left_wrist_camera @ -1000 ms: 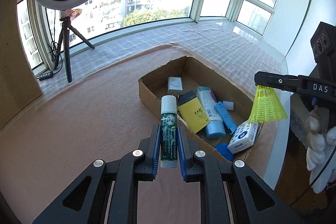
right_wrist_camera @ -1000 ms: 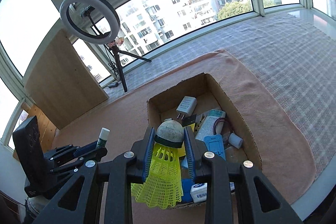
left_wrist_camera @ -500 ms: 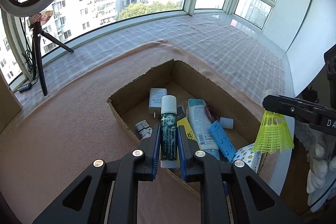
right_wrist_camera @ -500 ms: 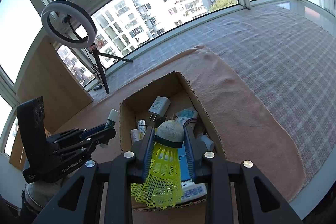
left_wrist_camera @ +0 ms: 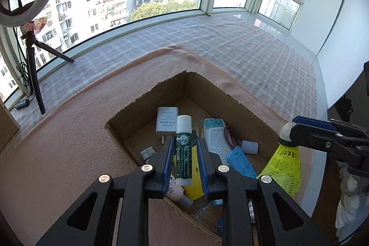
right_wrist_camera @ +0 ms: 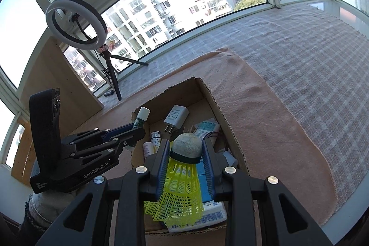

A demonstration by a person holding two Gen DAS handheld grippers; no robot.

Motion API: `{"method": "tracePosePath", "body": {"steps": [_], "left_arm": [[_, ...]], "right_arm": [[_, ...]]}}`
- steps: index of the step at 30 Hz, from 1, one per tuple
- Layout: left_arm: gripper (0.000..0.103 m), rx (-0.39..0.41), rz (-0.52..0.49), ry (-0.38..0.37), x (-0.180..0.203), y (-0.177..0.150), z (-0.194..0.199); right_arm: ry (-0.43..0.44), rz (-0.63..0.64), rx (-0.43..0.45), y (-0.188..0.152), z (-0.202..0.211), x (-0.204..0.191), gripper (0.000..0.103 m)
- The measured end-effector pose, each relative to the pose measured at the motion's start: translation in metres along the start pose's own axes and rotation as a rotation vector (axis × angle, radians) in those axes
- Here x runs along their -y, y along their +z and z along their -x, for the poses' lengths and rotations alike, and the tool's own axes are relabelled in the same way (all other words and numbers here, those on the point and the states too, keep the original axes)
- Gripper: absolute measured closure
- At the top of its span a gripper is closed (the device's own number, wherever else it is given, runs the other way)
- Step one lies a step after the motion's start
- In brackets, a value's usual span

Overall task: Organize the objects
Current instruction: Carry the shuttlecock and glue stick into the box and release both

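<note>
Finding 1: the left gripper (left_wrist_camera: 186,139) hangs over the near left part of the cardboard box (left_wrist_camera: 147,93), pointing down into it. Its jaws have just been opening, and bare gaps show on both sides of the green tube (left_wrist_camera: 183,153). The tube stands between the pads, white cap away from the camera, and is judged released for a drop into the box. Finding 2: the right gripper (right_wrist_camera: 185,141) is placed over the near right part of the box with the yellow shuttlecock (right_wrist_camera: 178,188) between its pads, cork forward and skirt trailing. These jaws have also just been opening. The pads sit close against the cork, and it cannot be told whether they still press on it. Both items are held above the opening, evidently so that they fall inside. Finding 3, box contents: 1 white charger (left_wrist_camera: 166,122), 1 white lotion tube (left_wrist_camera: 215,137), 1 blue plastic piece (left_wrist_camera: 241,161), 1 yellow packet (left_wrist_camera: 192,176), 1 small white cap (left_wrist_camera: 249,146), 1 pale bottle (left_wrist_camera: 176,193) and 1 tissue pack (right_wrist_camera: 207,213). They lie loose and overlapping. The box rests on a peach cloth (left_wrist_camera: 69,153).
</note>
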State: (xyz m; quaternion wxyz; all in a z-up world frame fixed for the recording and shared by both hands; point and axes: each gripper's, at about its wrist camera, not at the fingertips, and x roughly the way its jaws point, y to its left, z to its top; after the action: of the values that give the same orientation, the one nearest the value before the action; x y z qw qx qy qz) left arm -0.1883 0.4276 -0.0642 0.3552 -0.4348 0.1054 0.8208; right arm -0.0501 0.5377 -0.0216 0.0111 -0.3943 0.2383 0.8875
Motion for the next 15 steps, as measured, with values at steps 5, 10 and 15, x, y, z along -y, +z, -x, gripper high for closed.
{"method": "tracePosePath", "body": {"steps": [5, 10, 15], "left_arm": [[0.030, 0.056, 0.014, 0.012, -0.003, 0.001, 0.015], [0.030, 0.075, 0.012, 0.008, -0.005, 0.000, 0.031], [0.030, 0.089, 0.009, 0.018, -0.009, -0.005, 0.048]], "right_arm": [[-0.018, 0.015, 0.034, -0.002, 0.007, -0.006, 0.048], [-0.019, 0.017, 0.035, -0.002, 0.009, -0.011, 0.048], [-0.013, 0.022, 0.034, -0.005, 0.010, -0.018, 0.047]]}}
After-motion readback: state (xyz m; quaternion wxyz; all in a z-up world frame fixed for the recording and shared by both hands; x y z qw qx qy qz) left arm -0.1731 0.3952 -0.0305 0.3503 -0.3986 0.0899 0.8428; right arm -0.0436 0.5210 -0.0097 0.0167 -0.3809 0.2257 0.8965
